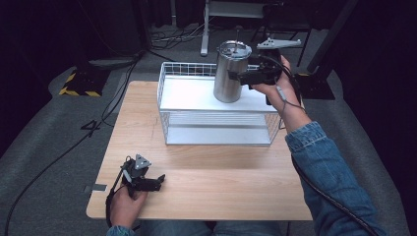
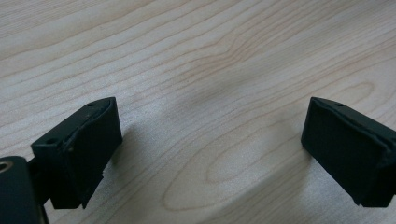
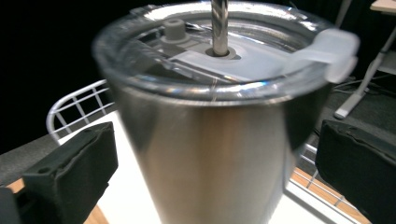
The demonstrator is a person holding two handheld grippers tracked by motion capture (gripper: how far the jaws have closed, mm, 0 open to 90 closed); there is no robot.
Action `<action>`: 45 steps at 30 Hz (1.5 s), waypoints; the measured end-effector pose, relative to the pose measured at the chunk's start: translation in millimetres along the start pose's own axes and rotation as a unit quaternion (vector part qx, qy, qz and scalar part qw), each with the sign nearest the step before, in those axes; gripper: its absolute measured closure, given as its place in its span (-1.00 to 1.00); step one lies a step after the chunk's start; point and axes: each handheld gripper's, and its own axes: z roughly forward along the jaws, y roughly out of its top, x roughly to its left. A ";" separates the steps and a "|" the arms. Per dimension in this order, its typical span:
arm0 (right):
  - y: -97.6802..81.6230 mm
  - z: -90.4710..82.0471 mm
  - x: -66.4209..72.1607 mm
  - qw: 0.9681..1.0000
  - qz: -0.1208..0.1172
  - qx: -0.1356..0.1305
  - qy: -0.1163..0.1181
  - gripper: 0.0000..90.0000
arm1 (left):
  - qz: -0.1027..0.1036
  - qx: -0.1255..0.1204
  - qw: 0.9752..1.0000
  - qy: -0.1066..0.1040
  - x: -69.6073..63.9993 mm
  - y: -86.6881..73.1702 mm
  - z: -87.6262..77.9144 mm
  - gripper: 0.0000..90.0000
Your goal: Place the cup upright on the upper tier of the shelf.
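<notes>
A lab: black curtains (image 1: 59, 24), floor cables (image 1: 172, 37), hazard-taped base (image 1: 78, 83).

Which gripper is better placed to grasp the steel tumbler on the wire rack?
Right. The right gripper is at the tumbler, jaws open either side of it. The left gripper rests open on the table, far from the rack.

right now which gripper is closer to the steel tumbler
Right. The right gripper is at the steel tumbler on the wire rack, its jaws either side of it. The left gripper rests far off at the table's near-left edge.
</notes>
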 end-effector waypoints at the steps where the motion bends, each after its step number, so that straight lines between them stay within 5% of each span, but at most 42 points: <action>1: -0.3 -4.4 0.9 1.000 -0.002 -0.003 0.003 -1.00 | 0.000 0.000 1.000 0.000 0.0 -0.1 -0.1 -0.88; 9: -7.8 -38.6 9.0 0.999 -0.015 -0.022 0.022 -1.00 | -0.001 0.000 1.000 0.000 0.0 -0.1 0.0 -0.88; 26: -46.6 -101.4 27.8 0.998 -0.052 -0.012 0.028 -1.00 | 0.000 -0.002 1.000 0.001 0.6 0.9 0.9 -0.88; 37: -93.0 -131.9 28.0 0.999 -0.040 0.012 0.016 -1.00 | 0.000 -0.002 1.000 0.001 0.6 0.9 0.9 -0.88; 45: -129.7 -135.8 22.1 0.999 -0.025 0.034 -0.003 -1.00 | -0.003 -0.002 1.000 0.002 0.0 0.6 0.7 -0.88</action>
